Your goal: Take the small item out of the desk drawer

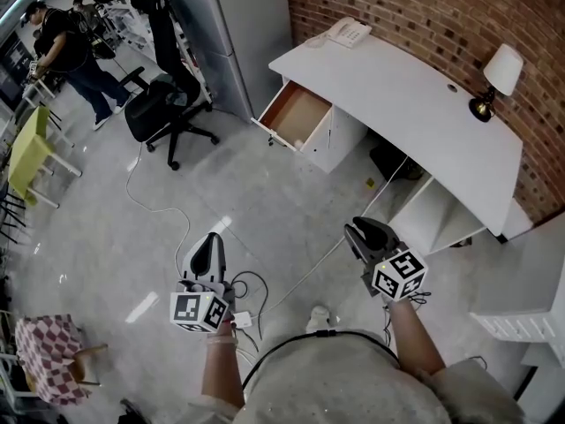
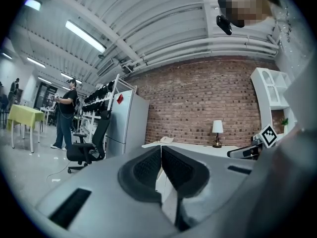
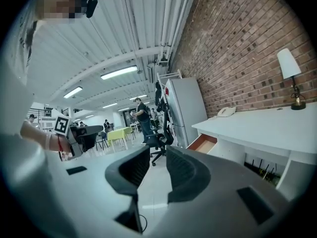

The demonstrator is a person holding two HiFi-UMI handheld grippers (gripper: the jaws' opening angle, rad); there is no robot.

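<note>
- The left hand-held gripper (image 1: 210, 240) is held out low over the floor (image 1: 106, 237), well short of the desk. Its jaws are clenched together with nothing between them.
- The right hand-held gripper (image 1: 357, 229) is out beside it, a bit nearer the desk. Its jaws stand apart, released, and only bare floor shows through the gap.
- Both point roughly toward the white worktop (image 1: 415, 95), which runs along the brick wall (image 1: 424, 7).
- The drawer (image 1: 291, 109) at the worktop's left end is pulled out, its brown inside open to view. Neither gripper is near it.
- The small item (image 1: 298, 142) looks like a pale speck on the drawer's bottom near the front edge. It is too small to make out further.
- On the worktop a lamp (image 1: 496, 76) stands toward the right end and a telephone (image 1: 347, 32) sits at the far left corner.
- A black office chair (image 1: 163, 104) stands on the floor left of the drawer, beside a tall grey cabinet (image 1: 229, 34).
- A thin cable (image 1: 146, 193) trails across the floor from the chair toward the person's feet.
- Another person (image 1: 66, 51) stands far off at the upper left, past a yellow-green table (image 1: 26, 148).
</note>
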